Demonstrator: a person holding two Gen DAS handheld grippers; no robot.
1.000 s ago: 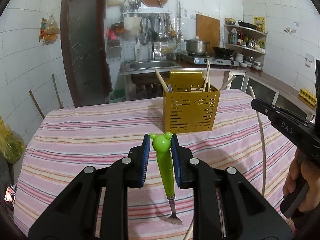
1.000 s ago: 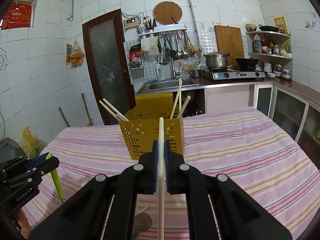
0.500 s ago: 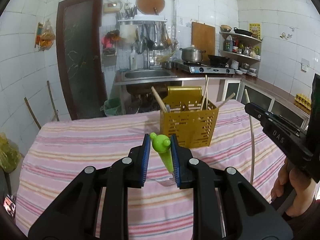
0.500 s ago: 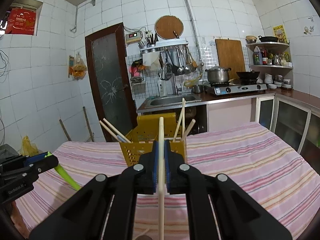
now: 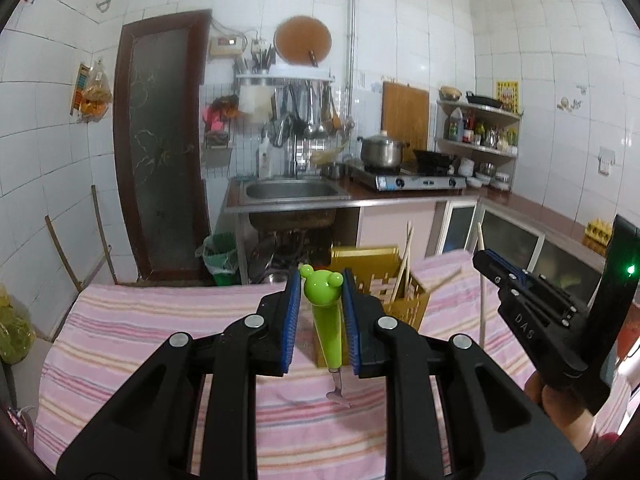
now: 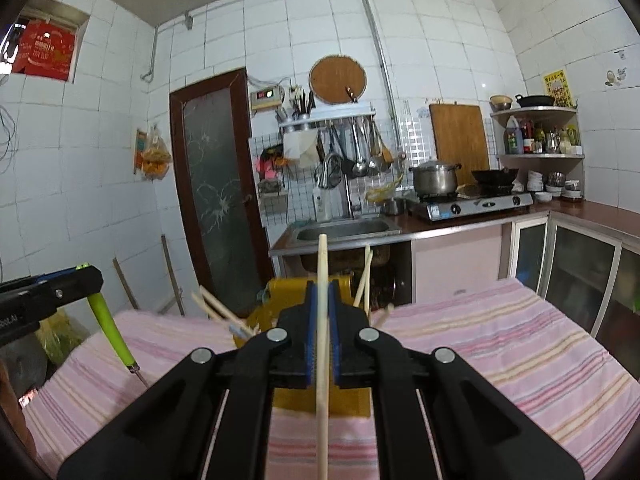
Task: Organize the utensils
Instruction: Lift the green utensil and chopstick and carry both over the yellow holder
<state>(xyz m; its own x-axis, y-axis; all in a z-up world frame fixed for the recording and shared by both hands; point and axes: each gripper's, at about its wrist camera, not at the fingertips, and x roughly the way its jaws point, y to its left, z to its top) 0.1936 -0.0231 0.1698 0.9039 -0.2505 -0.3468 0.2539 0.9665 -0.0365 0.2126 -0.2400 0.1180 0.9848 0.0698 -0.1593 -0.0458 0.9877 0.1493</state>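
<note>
Left gripper (image 5: 320, 312) is clamping a green fork (image 5: 326, 328), blue pads (image 5: 293, 320) pressing on both sides of its handle just below the round-eared head. The fork is hanging roughly upright, head up, with the small metal tines (image 5: 339, 392) pointing down and sitting clear above the striped tablecloth (image 5: 132, 344). The right-wrist view is showing the same fork (image 6: 112, 330) at the left edge, tilted, metal end lowest, above the table's left side. Right gripper (image 6: 322, 332) is clenched on a single pale chopstick (image 6: 322, 360), pads tight against it with no gap showing; the stick is standing near vertical, sticking out above the pads and running down past the bottom of the view. In the left-wrist view that gripper (image 5: 486, 266) is sitting at the right, held by a hand (image 5: 560, 416), with its chopstick (image 5: 482, 288) standing vertical over the right side of the table. A yellow perforated utensil caddy (image 5: 400, 296) is standing near the far edge of the table, straight ahead of both grippers and partly hidden behind them. It is already holding several chopsticks (image 6: 216, 308) leaning out at angles. Neither held item is touching the caddy. Behind the table, sink (image 5: 292, 190) and stove (image 5: 416, 180) are lining the back wall.
</note>
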